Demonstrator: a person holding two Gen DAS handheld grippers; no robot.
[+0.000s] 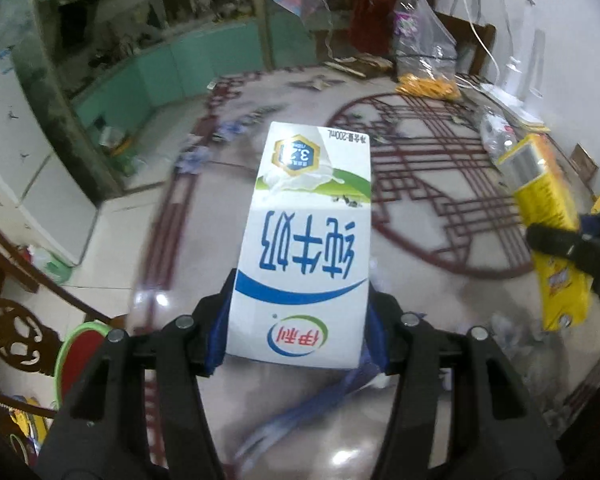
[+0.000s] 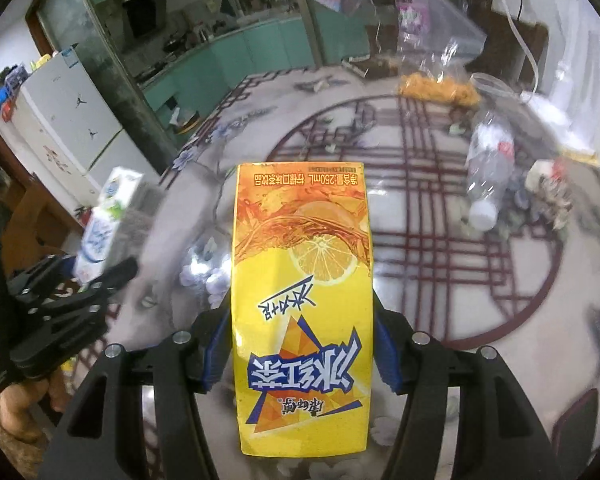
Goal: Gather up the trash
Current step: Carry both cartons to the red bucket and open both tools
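Observation:
My left gripper [image 1: 298, 316] is shut on a white and blue milk carton [image 1: 304, 240] and holds it above the round patterned table [image 1: 440, 208]. My right gripper [image 2: 300, 344] is shut on a yellow iced tea carton [image 2: 300, 300], also held above the table. Each gripper shows in the other view: the tea carton at the right of the left wrist view [image 1: 548, 216], the milk carton at the left of the right wrist view [image 2: 108, 216]. An empty clear plastic bottle [image 2: 488, 172] lies on the table at the right, beside crumpled wrappers [image 2: 548, 192].
A clear plastic bag with orange snacks [image 2: 440, 88] and a purple-label bottle [image 2: 410, 4] stand at the table's far side. A white fridge [image 2: 56, 116] and a green kitchen counter [image 2: 236, 60] are beyond the table on the left. A carved wooden chair [image 1: 16, 332] stands at the left.

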